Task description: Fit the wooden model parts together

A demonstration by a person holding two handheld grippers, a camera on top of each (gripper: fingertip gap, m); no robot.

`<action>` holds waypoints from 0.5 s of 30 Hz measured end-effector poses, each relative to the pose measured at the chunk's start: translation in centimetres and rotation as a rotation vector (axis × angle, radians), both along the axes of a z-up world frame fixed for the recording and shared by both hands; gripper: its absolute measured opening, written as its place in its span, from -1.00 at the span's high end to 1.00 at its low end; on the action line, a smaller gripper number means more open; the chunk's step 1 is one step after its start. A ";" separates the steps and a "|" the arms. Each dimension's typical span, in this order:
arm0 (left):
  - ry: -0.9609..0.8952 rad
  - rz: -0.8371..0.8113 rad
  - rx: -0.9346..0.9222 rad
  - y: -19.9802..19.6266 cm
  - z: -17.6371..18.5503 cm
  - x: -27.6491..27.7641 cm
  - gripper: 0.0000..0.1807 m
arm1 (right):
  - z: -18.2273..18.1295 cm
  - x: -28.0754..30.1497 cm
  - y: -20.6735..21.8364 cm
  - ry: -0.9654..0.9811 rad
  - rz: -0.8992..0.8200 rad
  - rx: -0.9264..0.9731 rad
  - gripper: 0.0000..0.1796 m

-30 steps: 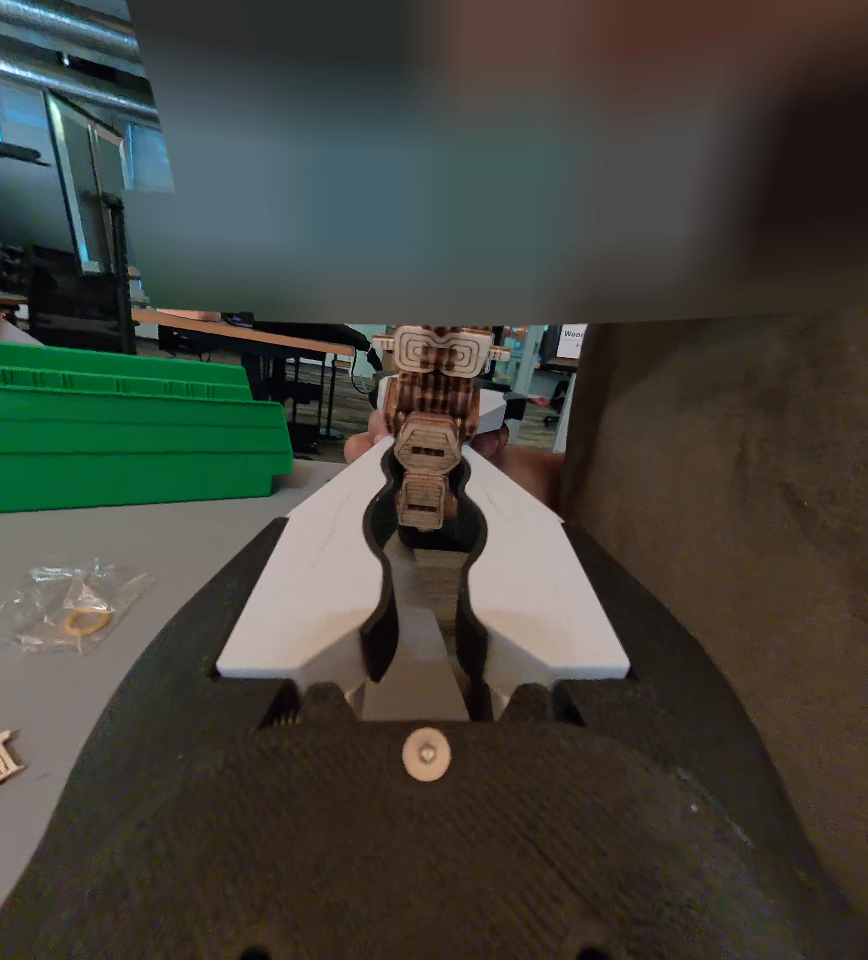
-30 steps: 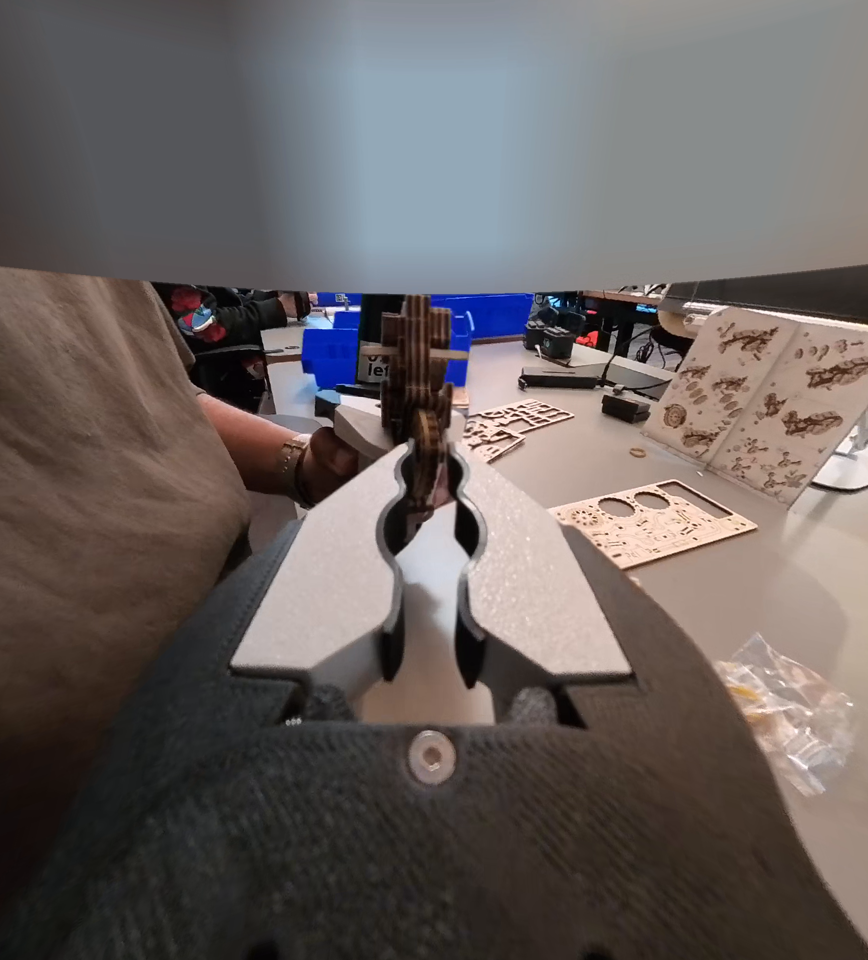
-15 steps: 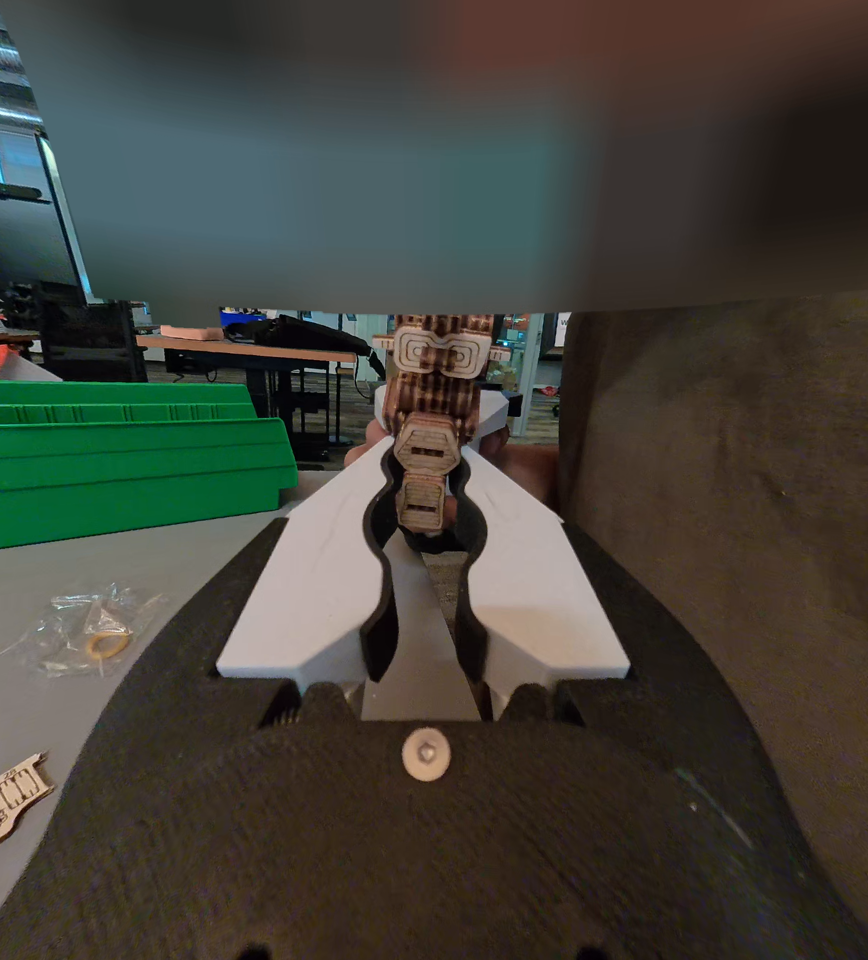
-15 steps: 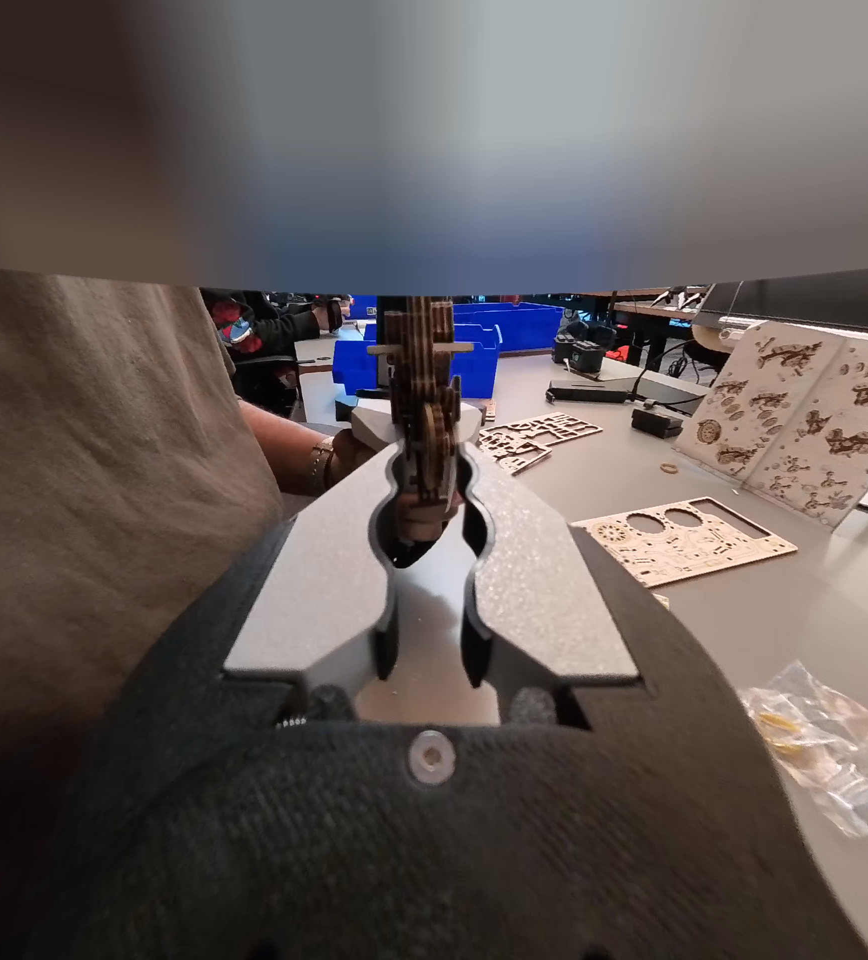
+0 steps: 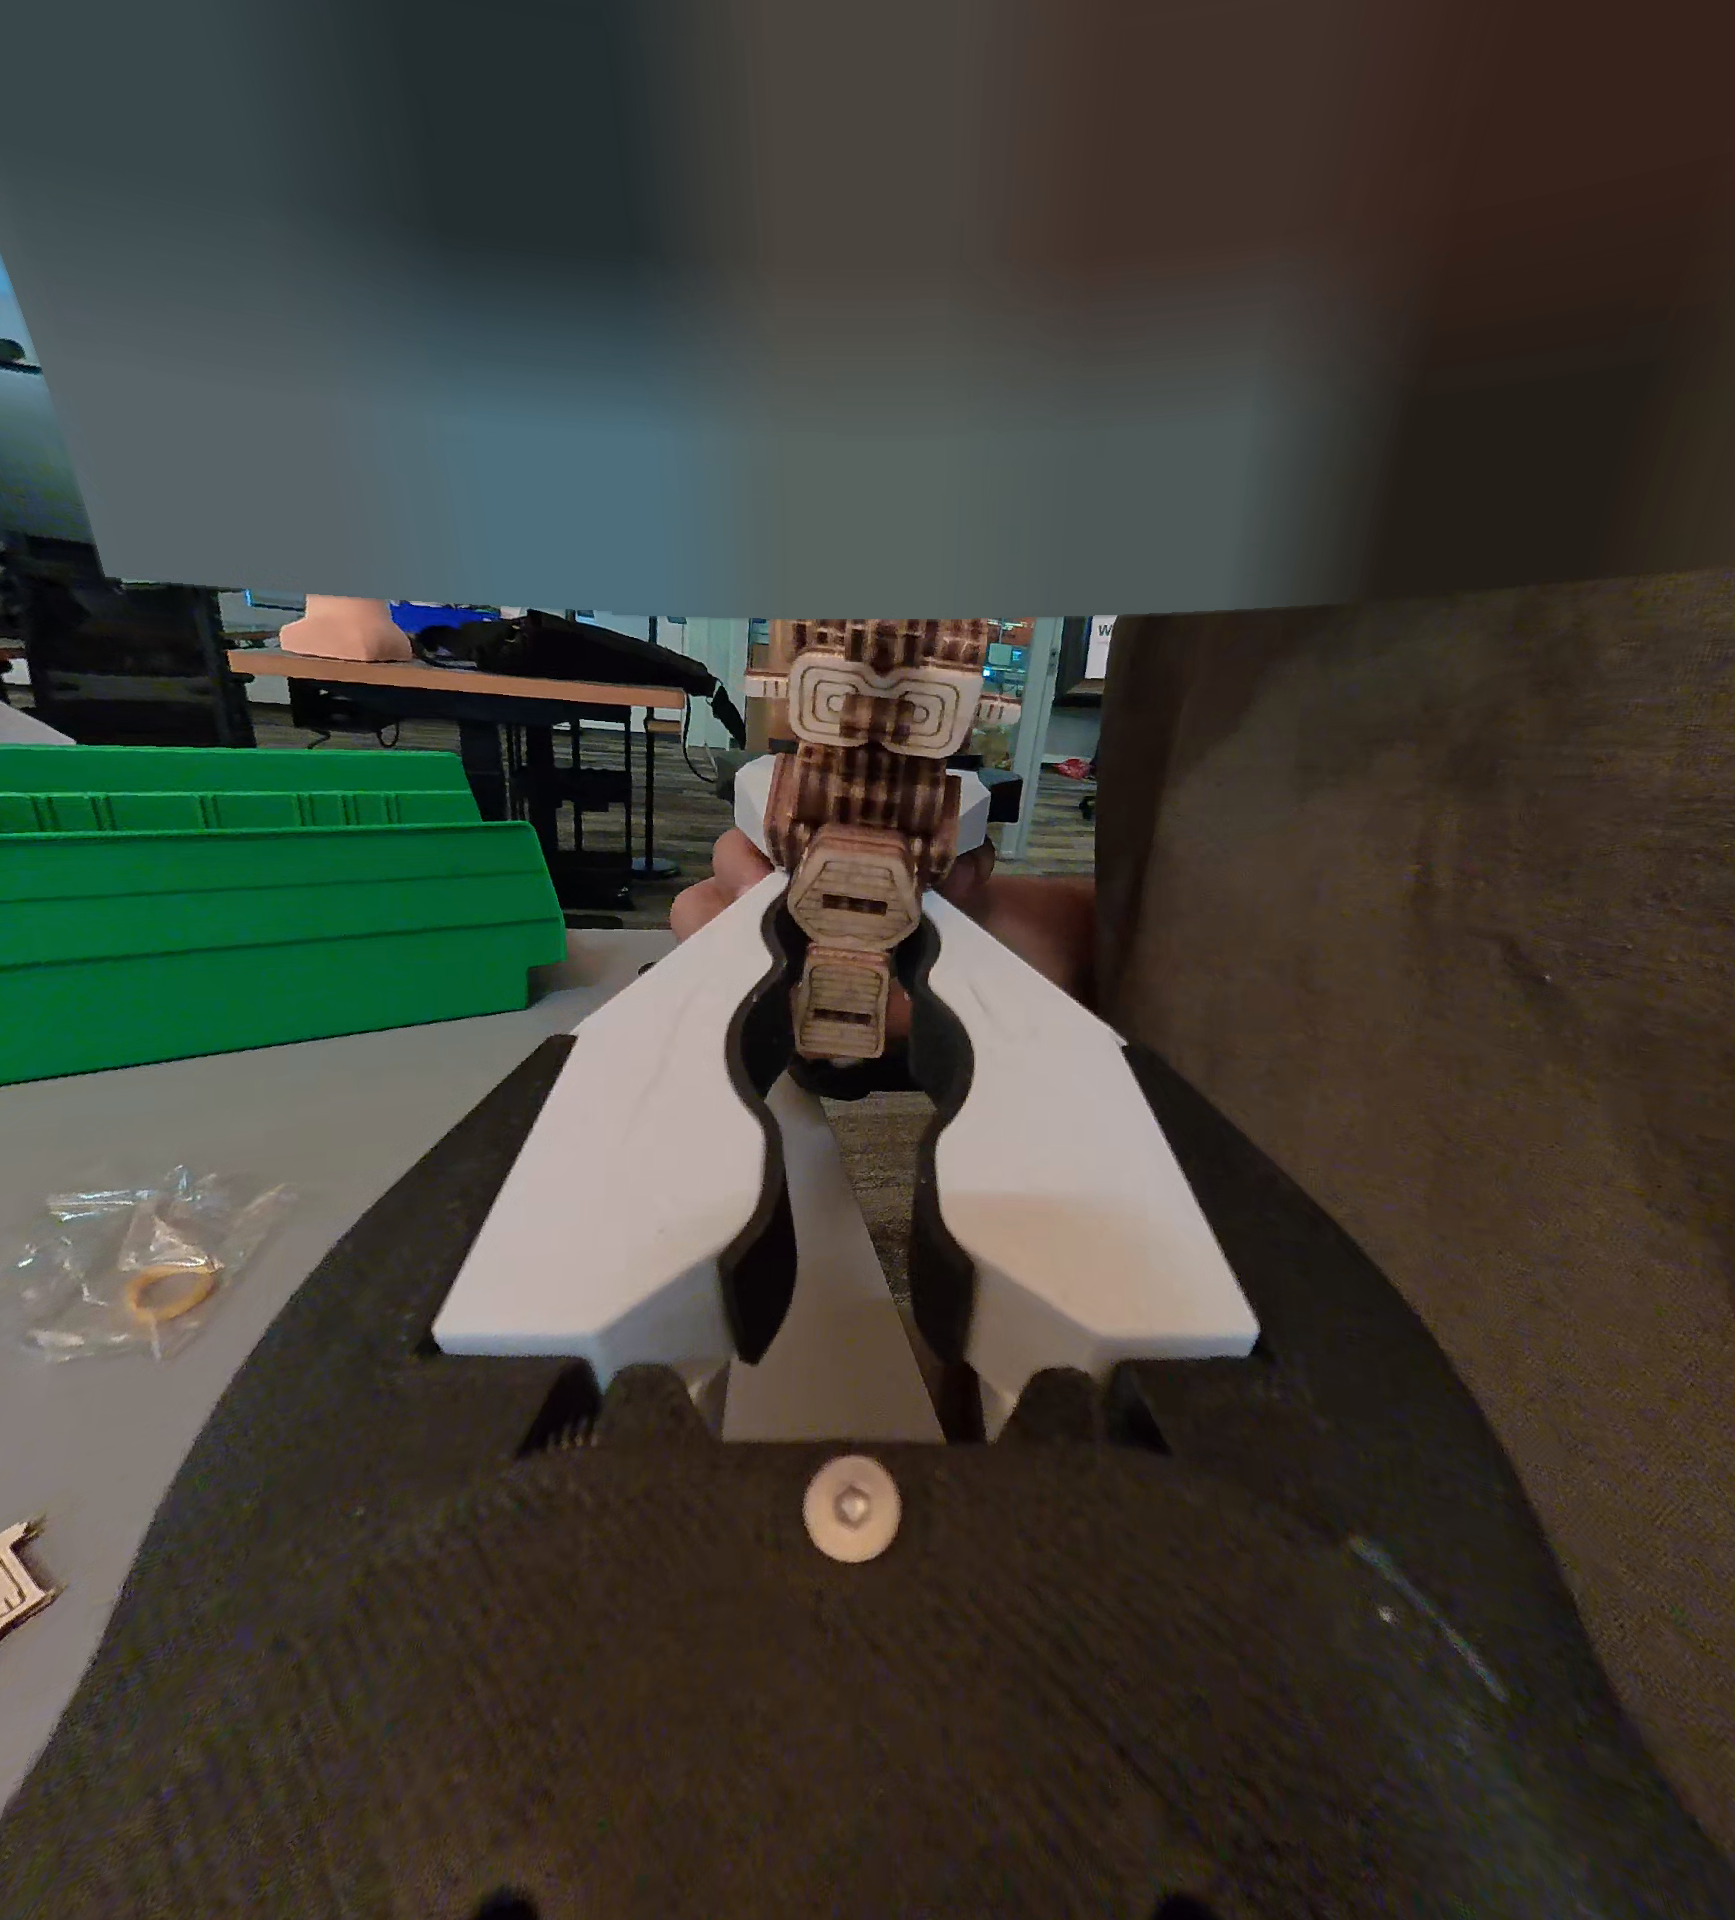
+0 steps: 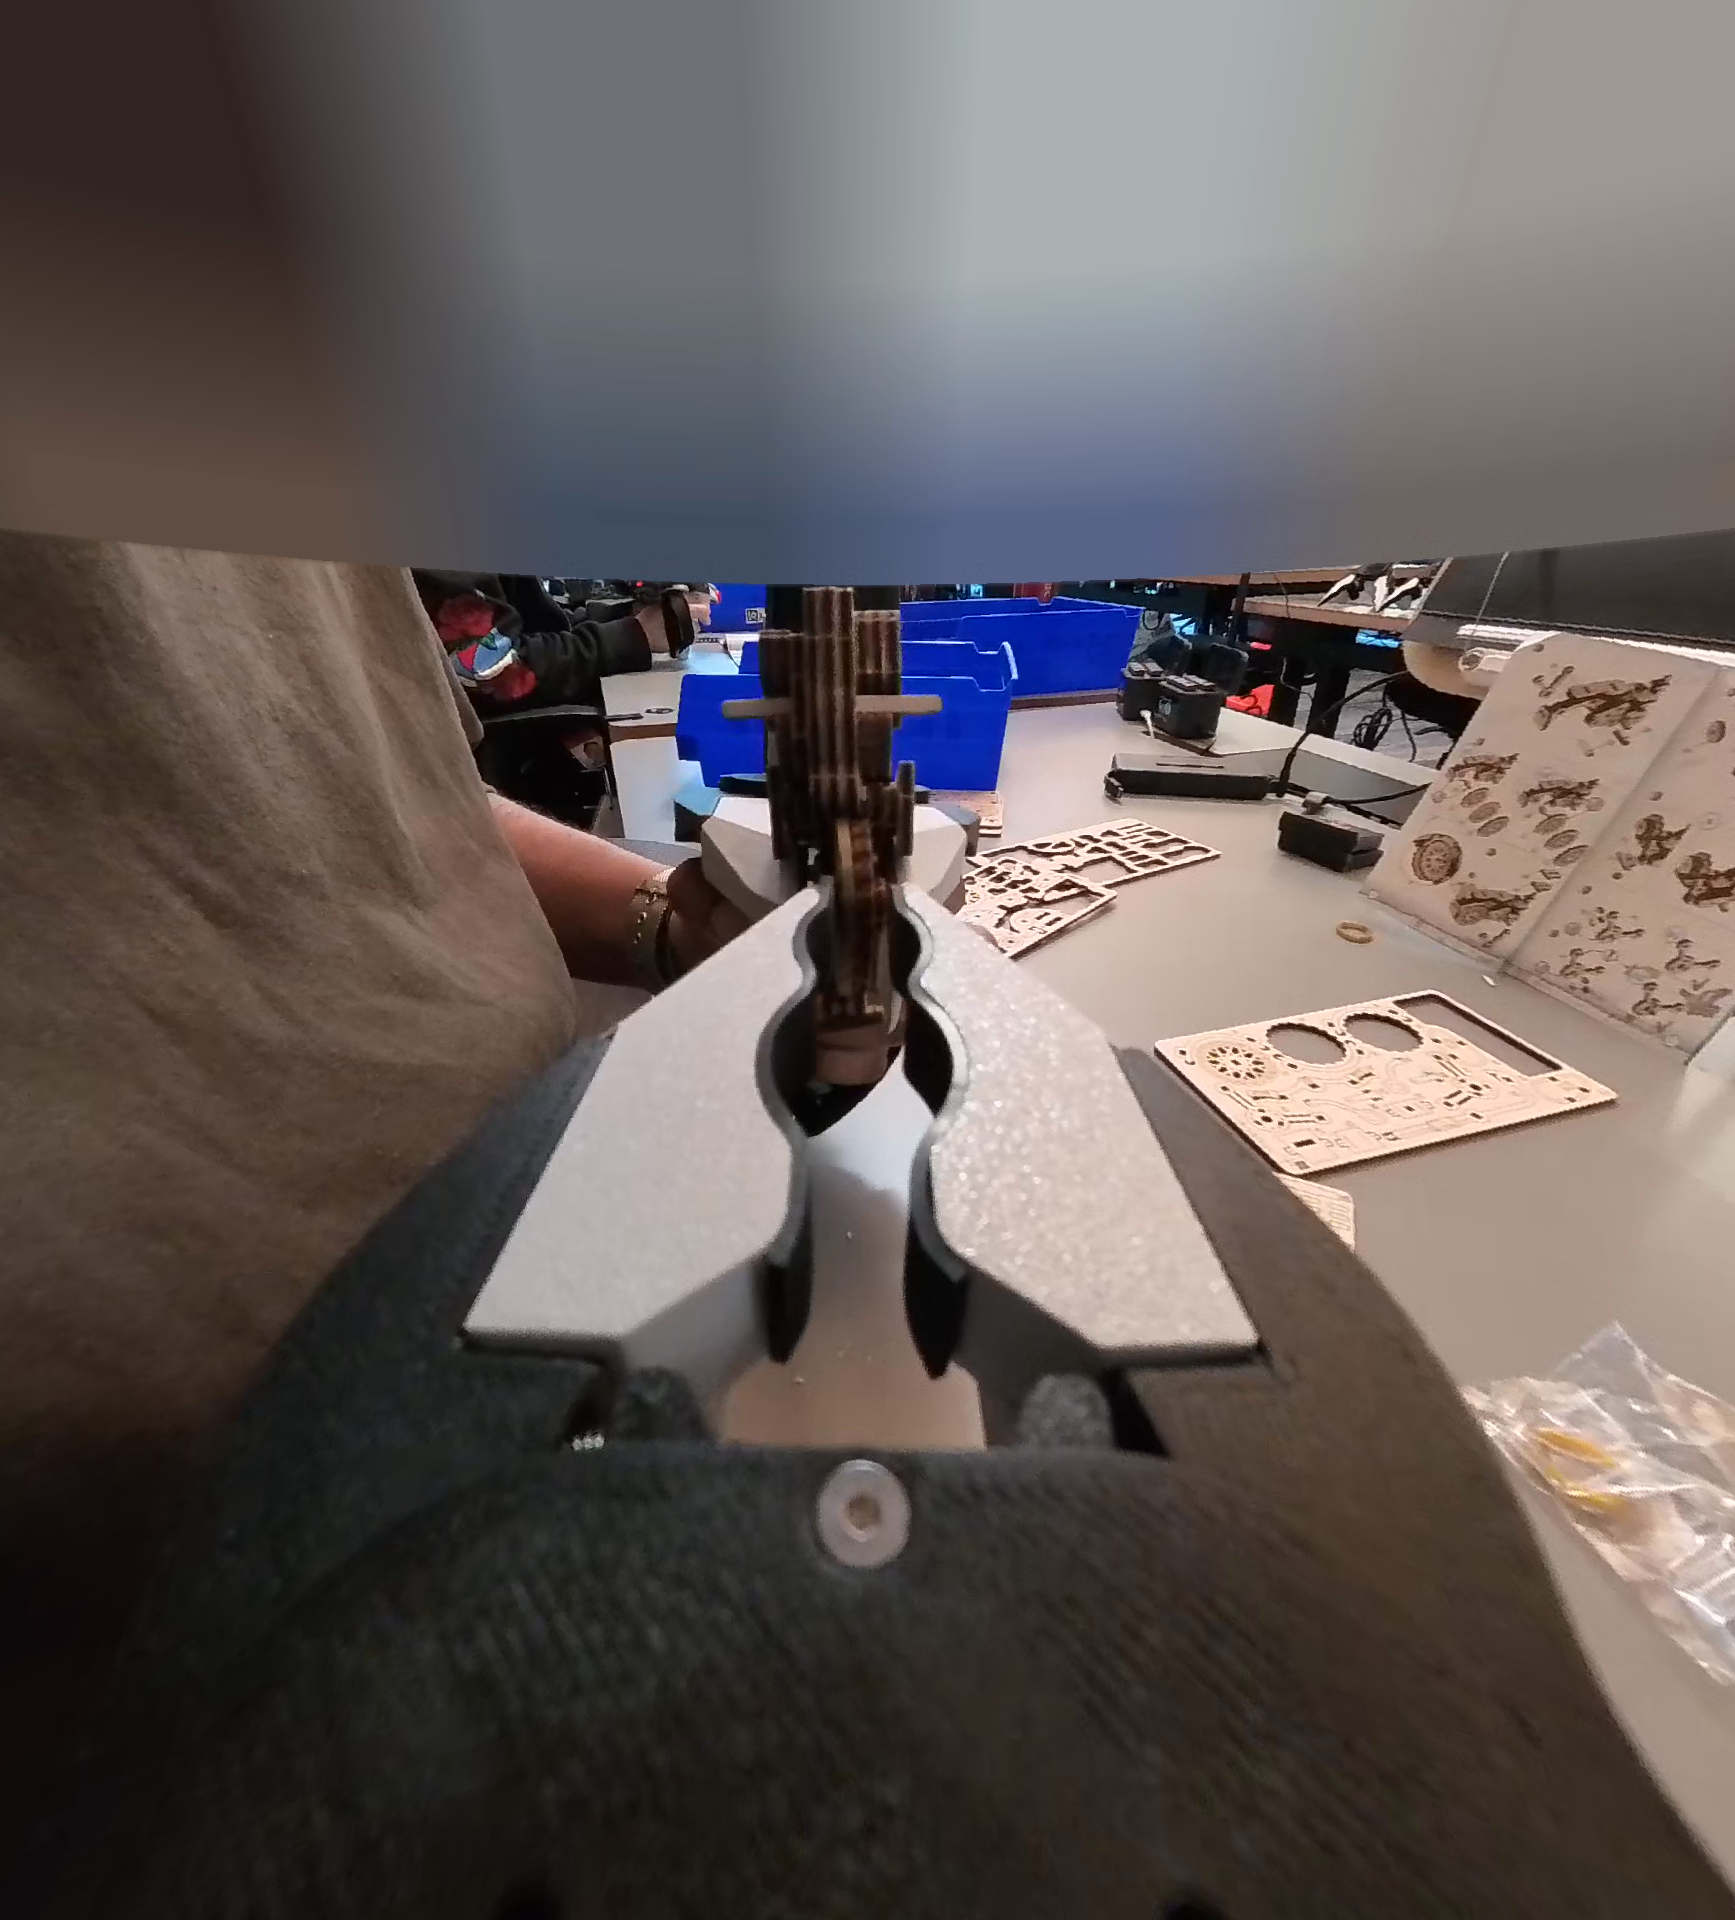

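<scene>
Two grippers share one brown layered laser-cut wooden model (image 5: 868,831), held above the grey worktop (image 6: 1258,966). The left gripper (image 5: 850,914) has its jaws clamped on the model's stepped lower end; the right gripper (image 6: 858,914) has its jaws clamped on the opposite edge. Judged light, stiff and brittle: hold the stacked body, not the thin protruding cross-tab.

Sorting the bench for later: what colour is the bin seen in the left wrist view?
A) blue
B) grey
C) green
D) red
C: the bin standing on the table to the left of the tongs is plainly green.
</scene>
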State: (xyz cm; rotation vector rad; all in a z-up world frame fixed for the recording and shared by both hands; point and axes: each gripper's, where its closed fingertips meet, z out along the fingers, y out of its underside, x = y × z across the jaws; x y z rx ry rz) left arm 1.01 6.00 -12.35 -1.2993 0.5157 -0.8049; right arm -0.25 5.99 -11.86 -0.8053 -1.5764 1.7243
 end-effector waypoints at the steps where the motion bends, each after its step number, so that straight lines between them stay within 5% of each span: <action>1: 0.000 0.001 -0.001 0.0 0.0 0.0 0.84 | 0.0 0.0 0.0 -0.001 -0.001 0.001 0.92; 15: -0.025 0.034 -0.028 0.5 -0.1 -0.6 0.82 | 0.1 -0.3 0.6 -0.023 -0.011 -0.038 0.93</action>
